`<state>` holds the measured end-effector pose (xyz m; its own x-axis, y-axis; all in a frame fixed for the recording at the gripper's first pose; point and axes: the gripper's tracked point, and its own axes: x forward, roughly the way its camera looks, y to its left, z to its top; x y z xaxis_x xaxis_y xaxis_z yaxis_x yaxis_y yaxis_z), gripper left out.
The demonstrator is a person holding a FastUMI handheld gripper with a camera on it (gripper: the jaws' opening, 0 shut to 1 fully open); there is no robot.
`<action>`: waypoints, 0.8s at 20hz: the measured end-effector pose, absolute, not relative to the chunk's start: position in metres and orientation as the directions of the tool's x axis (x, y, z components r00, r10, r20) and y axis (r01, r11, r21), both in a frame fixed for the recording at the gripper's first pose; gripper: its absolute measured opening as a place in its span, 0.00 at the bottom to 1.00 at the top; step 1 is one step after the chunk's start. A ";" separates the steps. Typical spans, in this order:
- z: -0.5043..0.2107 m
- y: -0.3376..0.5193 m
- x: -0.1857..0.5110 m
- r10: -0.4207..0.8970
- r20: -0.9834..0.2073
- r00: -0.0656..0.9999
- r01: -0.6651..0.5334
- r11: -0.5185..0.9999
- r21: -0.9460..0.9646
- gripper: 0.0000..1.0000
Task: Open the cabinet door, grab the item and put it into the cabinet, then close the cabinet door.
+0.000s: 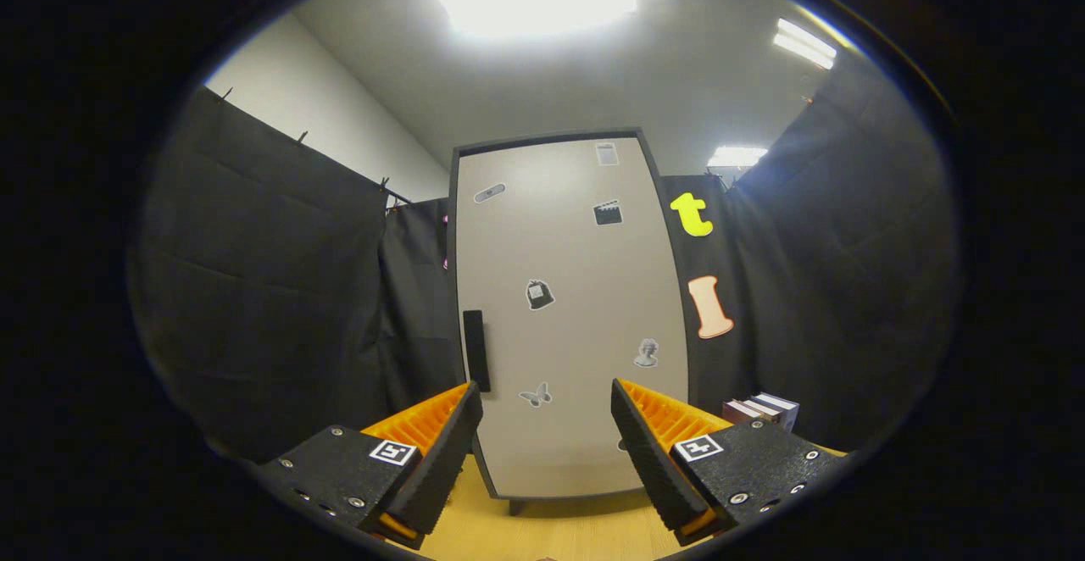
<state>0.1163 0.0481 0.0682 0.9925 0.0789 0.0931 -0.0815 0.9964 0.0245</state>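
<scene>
Fingers (547,425) wide open, empty; I should approach the shut cabinet door's (568,307) handle (475,349) squarely, then pull.

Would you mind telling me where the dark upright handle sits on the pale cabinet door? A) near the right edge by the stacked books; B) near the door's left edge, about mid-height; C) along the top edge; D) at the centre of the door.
B: the dark upright handle sits near the left edge of the closed pale cabinet door, just above the tip of one finger of the open gripper.
</scene>
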 end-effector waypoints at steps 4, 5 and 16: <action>0.069 0.071 0.159 0.104 0.069 0.992 -0.106 0.994 0.020 0.95; 0.068 0.077 0.169 0.111 0.064 0.992 -0.113 0.993 0.022 0.94; 0.049 0.131 0.266 0.156 -0.038 0.987 -0.153 0.986 0.068 0.94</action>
<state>0.2662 0.1308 0.0486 0.9870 0.1562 -0.0378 -0.1534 0.9858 0.0680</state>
